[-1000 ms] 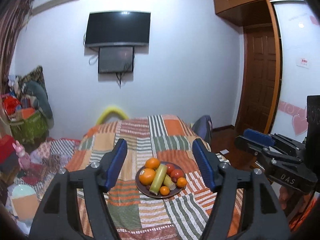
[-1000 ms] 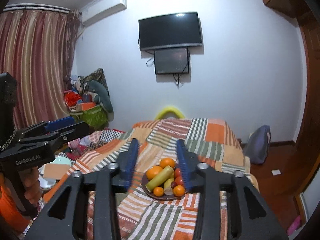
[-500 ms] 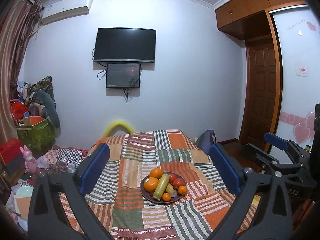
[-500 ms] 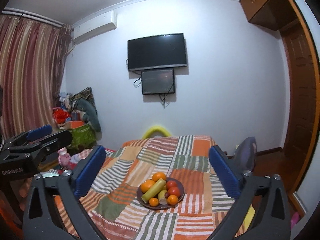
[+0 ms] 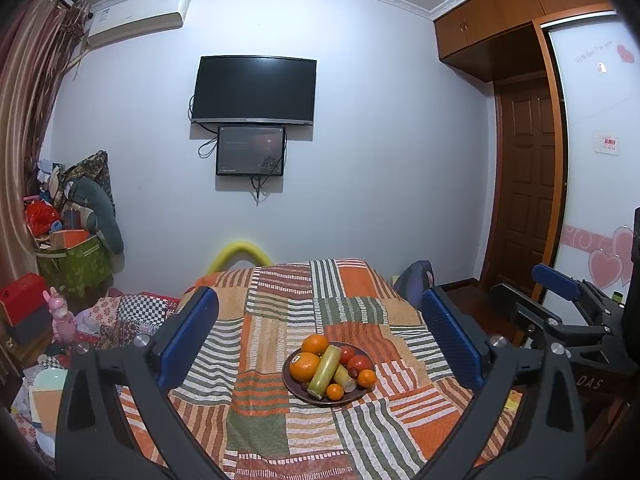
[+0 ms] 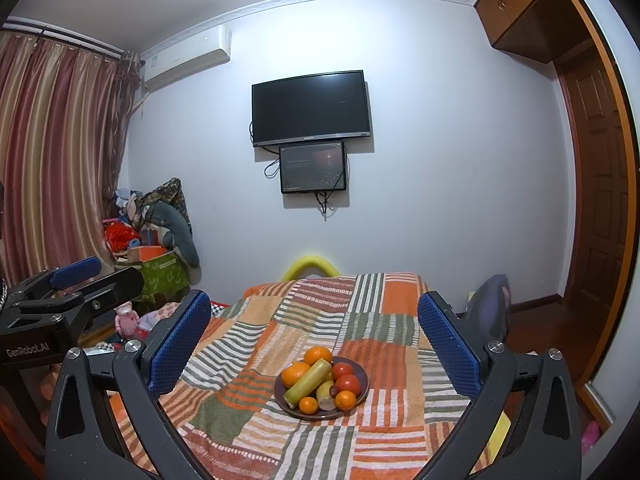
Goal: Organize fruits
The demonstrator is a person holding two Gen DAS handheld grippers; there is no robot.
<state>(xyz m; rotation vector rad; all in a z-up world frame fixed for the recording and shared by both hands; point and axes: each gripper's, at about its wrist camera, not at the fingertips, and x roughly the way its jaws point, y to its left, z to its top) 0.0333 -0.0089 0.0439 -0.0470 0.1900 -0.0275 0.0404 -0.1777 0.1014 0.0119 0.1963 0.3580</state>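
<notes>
A dark plate [image 5: 294, 388] [image 6: 362, 372] of fruit sits on a striped patchwork blanket [image 5: 280, 320] [image 6: 320, 320]. It holds oranges [image 5: 304, 366] [image 6: 295, 374], small tangerines, red tomatoes [image 5: 360, 362] [image 6: 347, 383] and a long yellow-green fruit [image 5: 325, 366] [image 6: 307, 383]. My left gripper [image 5: 320, 340] is wide open and empty, held above and short of the plate. My right gripper [image 6: 316, 344] is also wide open and empty, at a similar distance. Each gripper shows at the edge of the other's view.
The blanket covers a bed or table that ends near the back wall. Cluttered bags and toys [image 5: 68, 248] lie on the left. A wooden door [image 5: 528, 184] and a wardrobe stand on the right. A TV [image 5: 254, 90] hangs on the wall.
Both grippers have opened from half shut to wide. Both views have tilted up and drawn back, so the plate looks smaller and lower.
</notes>
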